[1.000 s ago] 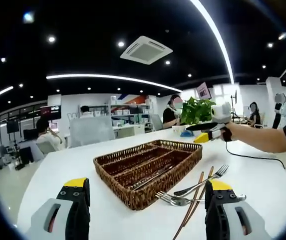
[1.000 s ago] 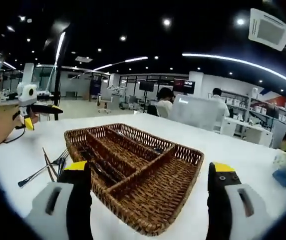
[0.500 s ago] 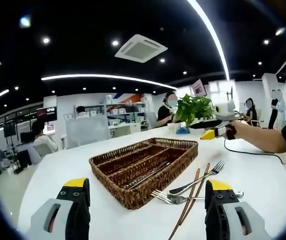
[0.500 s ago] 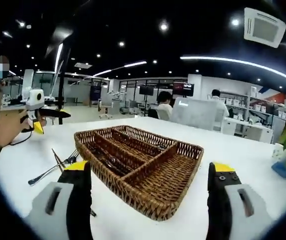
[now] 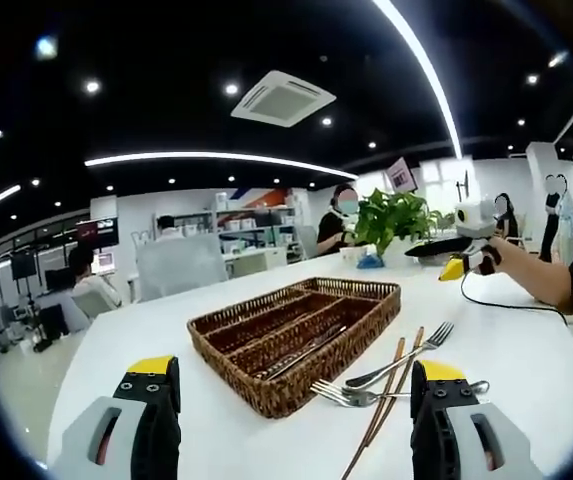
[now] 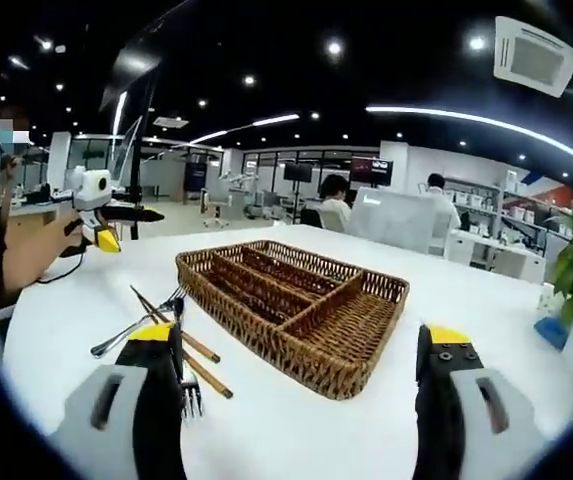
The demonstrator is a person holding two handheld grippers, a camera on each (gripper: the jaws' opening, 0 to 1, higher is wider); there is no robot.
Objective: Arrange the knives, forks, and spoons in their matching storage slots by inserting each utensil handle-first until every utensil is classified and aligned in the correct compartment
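Note:
A brown wicker tray (image 5: 266, 385) with long slots lies on the white table (image 5: 116, 340). A metal utensil (image 5: 306, 348) rests in one slot. Two forks (image 5: 366, 385) and a pair of brown chopsticks (image 5: 391, 385) lie just right of the tray. My left gripper (image 5: 294, 367) is open and empty, held back from the tray's near corner. My right gripper (image 6: 301, 340) is open and empty too, facing the tray (image 6: 351, 370) from the opposite side. There the forks (image 6: 131, 332) and chopsticks (image 6: 191, 350) lie by its left jaw. Each gripper appears in the other's view, raised above the table: right gripper (image 5: 461, 245), left gripper (image 6: 101, 215).
A potted plant (image 5: 391, 220) stands at the table's far side, with a blue object (image 6: 551, 330) beside it. A black cable (image 5: 506, 310) trails across the table from the right gripper. People sit at desks in the office behind.
The right gripper has drawn back from the tray, which now looks smaller and further off in its view. The left gripper view has barely shifted. Both grippers stay open.

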